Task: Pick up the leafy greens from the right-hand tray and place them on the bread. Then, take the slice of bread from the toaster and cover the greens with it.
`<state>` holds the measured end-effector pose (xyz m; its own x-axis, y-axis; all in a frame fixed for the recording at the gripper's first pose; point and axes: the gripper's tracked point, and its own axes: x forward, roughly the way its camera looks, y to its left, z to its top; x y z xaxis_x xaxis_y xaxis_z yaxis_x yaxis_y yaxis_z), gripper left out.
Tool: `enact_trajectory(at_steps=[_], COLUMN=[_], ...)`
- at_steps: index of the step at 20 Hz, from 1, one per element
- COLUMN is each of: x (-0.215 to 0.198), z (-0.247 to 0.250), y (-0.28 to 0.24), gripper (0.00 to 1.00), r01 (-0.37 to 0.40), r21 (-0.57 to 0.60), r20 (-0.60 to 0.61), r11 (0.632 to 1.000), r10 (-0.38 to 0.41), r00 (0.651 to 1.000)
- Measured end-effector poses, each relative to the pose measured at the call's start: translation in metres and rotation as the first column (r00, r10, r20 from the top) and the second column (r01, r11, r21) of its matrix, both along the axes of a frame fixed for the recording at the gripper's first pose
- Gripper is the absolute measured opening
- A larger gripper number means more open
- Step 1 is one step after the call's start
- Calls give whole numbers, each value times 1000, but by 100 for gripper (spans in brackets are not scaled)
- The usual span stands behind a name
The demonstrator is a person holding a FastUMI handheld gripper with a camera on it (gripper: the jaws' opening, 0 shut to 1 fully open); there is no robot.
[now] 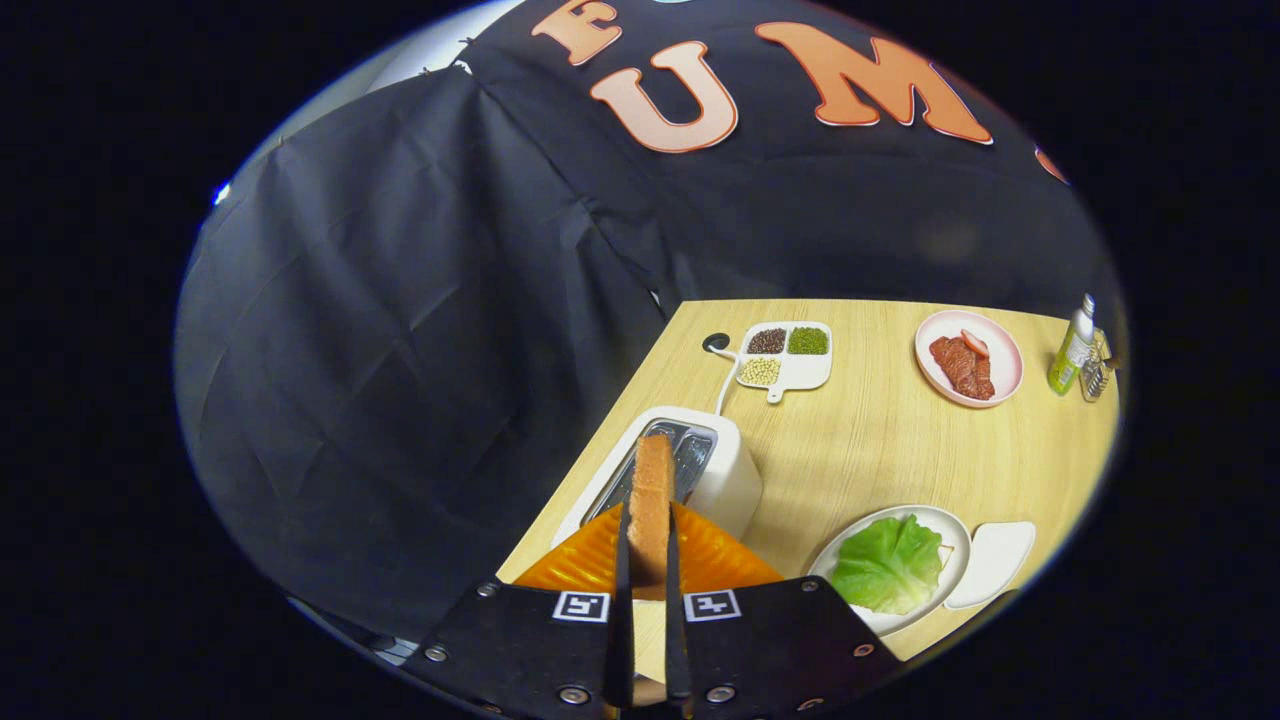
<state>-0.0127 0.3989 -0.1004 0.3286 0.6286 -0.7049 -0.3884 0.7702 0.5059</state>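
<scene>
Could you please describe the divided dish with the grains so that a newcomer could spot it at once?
Start at the white toaster on the wooden table, beyond the gripper shut on a bread slice. Follow its cord away to the white divided dish. It alone has compartments, holding dark, green and pale grains; the pink plate nearby holds meat.

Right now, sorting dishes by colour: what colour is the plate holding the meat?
Pink, seen in the gripper view: the plate beyond the fingers.

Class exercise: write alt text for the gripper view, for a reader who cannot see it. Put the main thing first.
The tool is shut on a slice of bread, held upright above a white toaster on a wooden table. To the right, leafy greens lie on a white plate. Farther back sit a divided dish of beans, a pink plate of meat and a small bottle.
</scene>
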Motion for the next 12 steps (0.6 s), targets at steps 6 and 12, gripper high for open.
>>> enact_trajectory(at_steps=[6, 12], x=[-5, -8], z=[-10, -25], y=[-43, -86], gripper=[13, 13], r01=[28, 65], r21=[28, 47], r20=[3, 2], r11=[999, 997], r10=[-28, -65], r00=[1000, 998])
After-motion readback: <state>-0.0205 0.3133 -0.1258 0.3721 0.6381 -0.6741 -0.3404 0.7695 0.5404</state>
